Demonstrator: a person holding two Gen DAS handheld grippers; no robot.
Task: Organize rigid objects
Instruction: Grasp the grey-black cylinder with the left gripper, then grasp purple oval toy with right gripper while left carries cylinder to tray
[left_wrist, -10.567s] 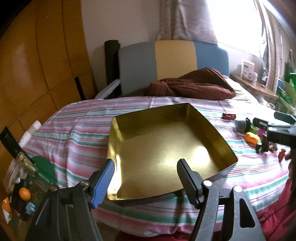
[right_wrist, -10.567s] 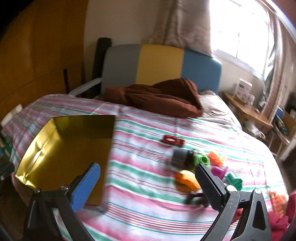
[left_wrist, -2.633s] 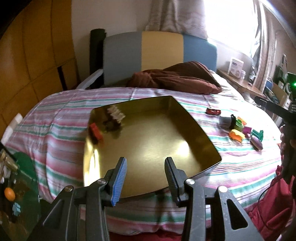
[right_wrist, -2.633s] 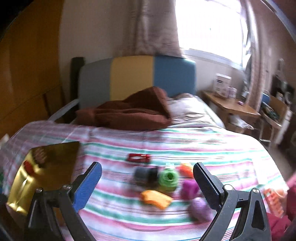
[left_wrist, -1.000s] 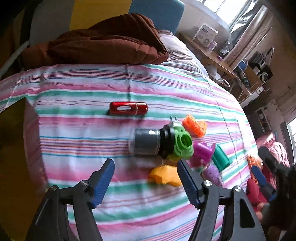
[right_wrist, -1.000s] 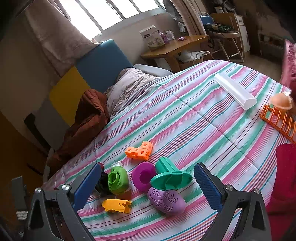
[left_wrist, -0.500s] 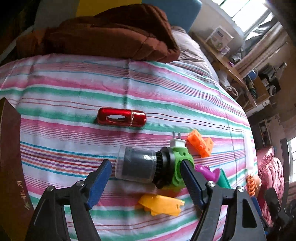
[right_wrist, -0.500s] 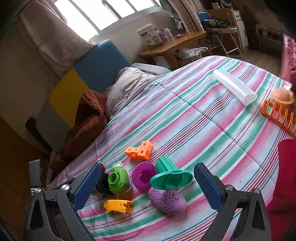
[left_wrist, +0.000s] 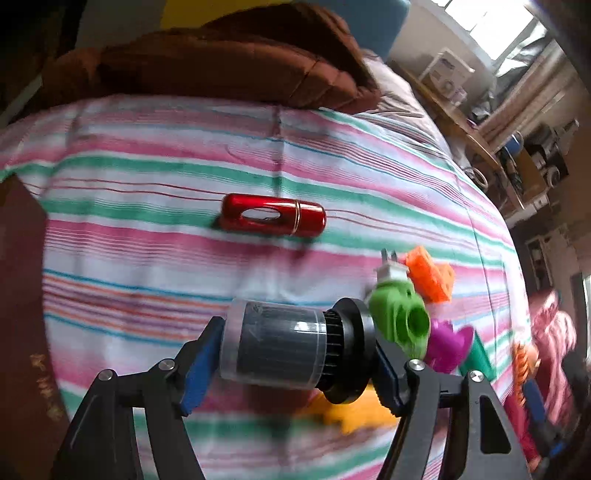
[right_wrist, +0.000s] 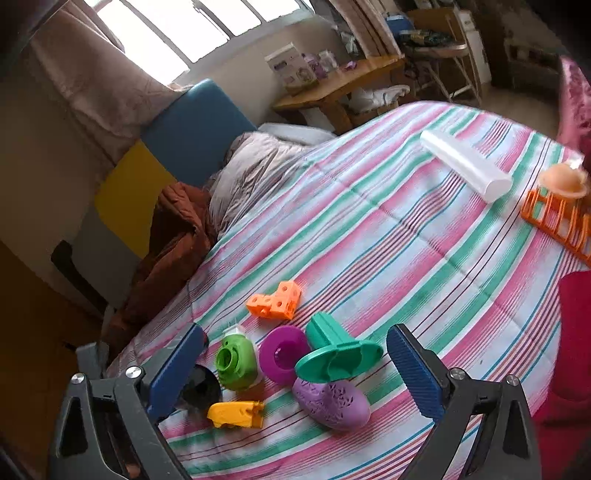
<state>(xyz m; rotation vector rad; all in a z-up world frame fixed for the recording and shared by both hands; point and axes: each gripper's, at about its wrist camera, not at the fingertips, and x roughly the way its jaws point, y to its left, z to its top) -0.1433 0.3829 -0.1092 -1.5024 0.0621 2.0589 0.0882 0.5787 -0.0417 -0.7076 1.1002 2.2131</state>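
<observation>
Since half a second earlier, the left gripper had closed in until both pads bracketed the grey cylinder lying on the striped bedspread, apparently gripping its ends. The right gripper hung spread wide above the teal funnel-shaped piece. A brown blanket lay by the headboard, and a red capsule lay beyond the cylinder.
</observation>
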